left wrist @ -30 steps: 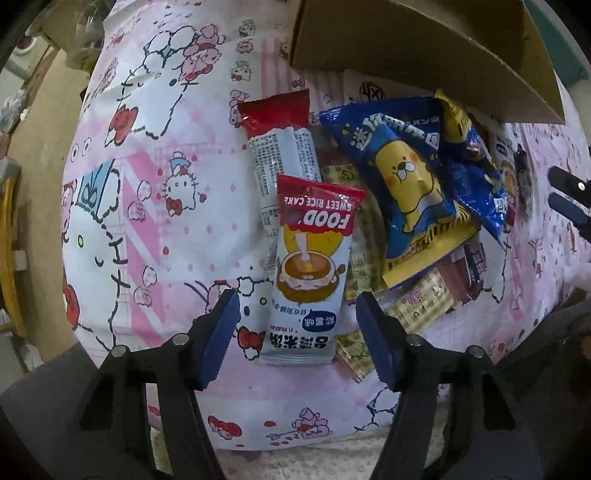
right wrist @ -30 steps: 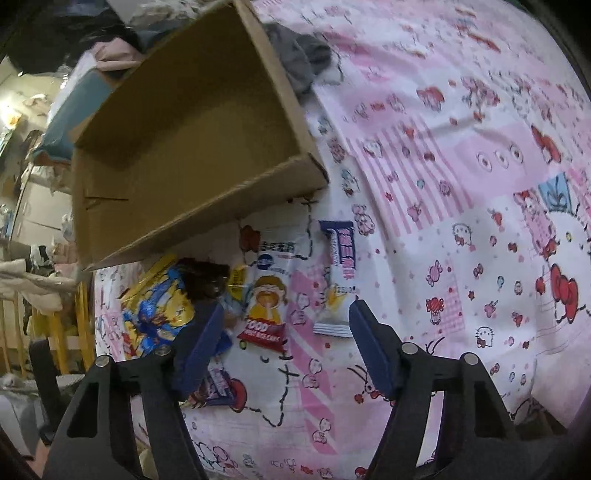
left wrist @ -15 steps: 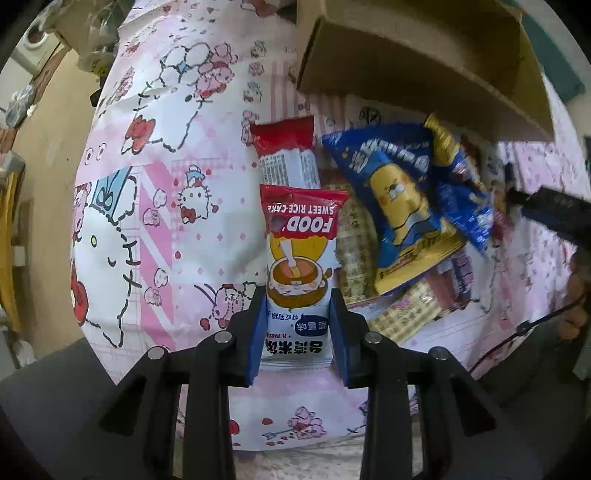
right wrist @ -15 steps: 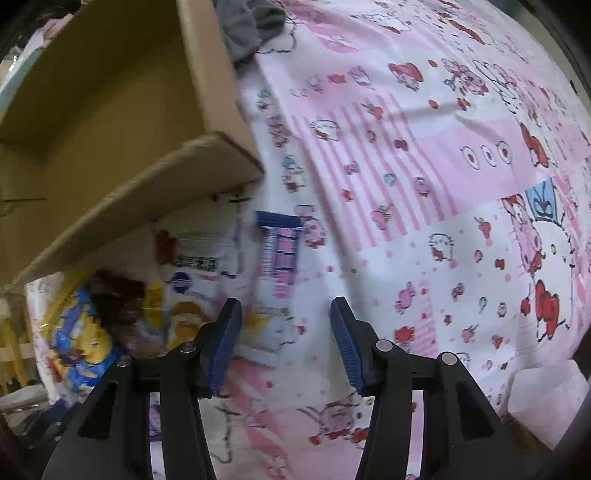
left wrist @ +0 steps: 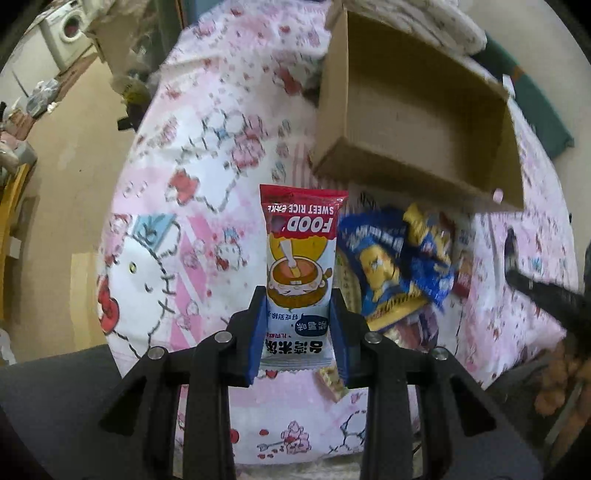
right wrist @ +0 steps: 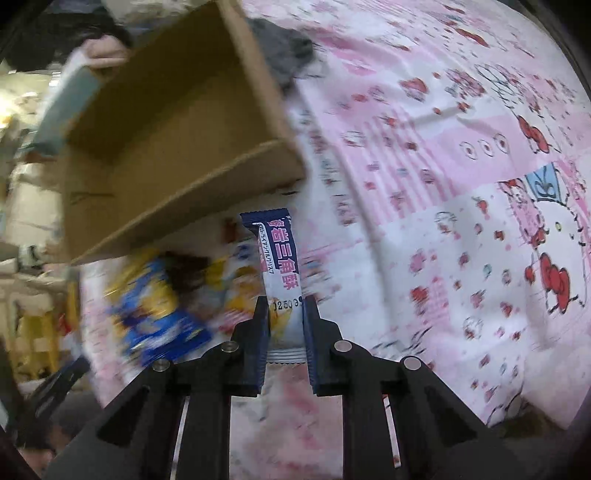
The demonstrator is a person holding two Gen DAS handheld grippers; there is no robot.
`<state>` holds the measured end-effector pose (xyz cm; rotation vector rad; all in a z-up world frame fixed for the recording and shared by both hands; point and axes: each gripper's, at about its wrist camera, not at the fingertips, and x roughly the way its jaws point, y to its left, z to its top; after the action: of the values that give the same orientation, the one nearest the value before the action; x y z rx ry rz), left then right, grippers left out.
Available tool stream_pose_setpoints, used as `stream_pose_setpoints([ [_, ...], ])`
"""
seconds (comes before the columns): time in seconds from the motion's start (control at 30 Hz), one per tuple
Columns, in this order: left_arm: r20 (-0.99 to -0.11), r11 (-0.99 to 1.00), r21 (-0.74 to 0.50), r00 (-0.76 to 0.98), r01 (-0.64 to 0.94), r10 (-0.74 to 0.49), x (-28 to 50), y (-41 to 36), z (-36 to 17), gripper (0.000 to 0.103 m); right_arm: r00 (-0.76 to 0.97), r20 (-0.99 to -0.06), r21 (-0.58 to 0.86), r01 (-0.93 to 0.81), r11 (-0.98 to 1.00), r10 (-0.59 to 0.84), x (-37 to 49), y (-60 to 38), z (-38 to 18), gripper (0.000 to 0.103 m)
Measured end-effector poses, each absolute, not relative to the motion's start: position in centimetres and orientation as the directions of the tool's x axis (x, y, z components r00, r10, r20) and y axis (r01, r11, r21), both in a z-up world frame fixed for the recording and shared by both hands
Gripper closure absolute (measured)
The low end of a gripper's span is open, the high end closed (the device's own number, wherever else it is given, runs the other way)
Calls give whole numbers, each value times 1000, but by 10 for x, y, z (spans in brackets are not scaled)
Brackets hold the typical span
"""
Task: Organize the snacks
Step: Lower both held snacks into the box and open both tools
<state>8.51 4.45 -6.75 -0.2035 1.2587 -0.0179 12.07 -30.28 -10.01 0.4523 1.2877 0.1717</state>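
**2 snack packets gripped above a patterned bedsheet, box open beyond**

Surroundings. A pink and white cartoon-print bedsheet (left wrist: 192,229) covers the whole work surface. At its far side lies 1 open cardboard box (left wrist: 417,122), shallow, brown, its interior bare as far as can be seen; its near wall stands between the snacks and the box floor. A grey cloth (right wrist: 284,55) lies bunched at the box's far right corner. Just near of the box sits a loose pile of snacks (left wrist: 402,269): 1 blue bag with a yellow cartoon figure on top, smaller checked and red wrappers partly hidden under it. A washing machine (left wrist: 70,29) stands far left, off the bed.

Held items. Left gripper (left wrist: 298,332): jaws clenched on the lower end of 1 rice cake packet (left wrist: 301,258), red top band, white body, bowl picture, printed "SWEET RICE CAKE"; it stands upright, left of the pile. Right gripper (right wrist: 285,332): jaws clamped on 1 slim biscuit packet (right wrist: 281,258), dark blue and white with pink lettering, upright, just near of the box's near right corner.
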Motion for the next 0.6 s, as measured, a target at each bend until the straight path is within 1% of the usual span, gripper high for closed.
stream_pose_setpoints([
  [0.1, -923, 982, -164, 366, -92, -119, 86, 46, -57, 75, 324, -839, 479, 58, 876, 438, 107, -299, -85, 85],
  [0.2, -907, 984, -153, 407, -86, -106, 87, 44, -46, 75, 372, -799, 511, 4, 860, 473, 102, -291, -70, 85],
  [0.27, -894, 977, -193, 428, -91, -137, 93, 45, -37, 75, 413, -761, 540, -25, 841, 500, 102, -295, -60, 85],
  [0.37, -875, 971, -223, 456, -84, -161, 108, 43, -19, 75, 463, -727, 551, -49, 833, 507, 111, -294, -47, 85],
  [0.5, -855, 978, -205, 494, -43, -158, 128, 28, 0, 75, 513, -698, 549, -65, 833, 500, 125, -290, -32, 85],
  [0.6, -838, 983, -185, 523, -4, -156, 145, 13, 9, 75, 529, -700, 528, -71, 846, 481, 140, -280, -33, 85],
])
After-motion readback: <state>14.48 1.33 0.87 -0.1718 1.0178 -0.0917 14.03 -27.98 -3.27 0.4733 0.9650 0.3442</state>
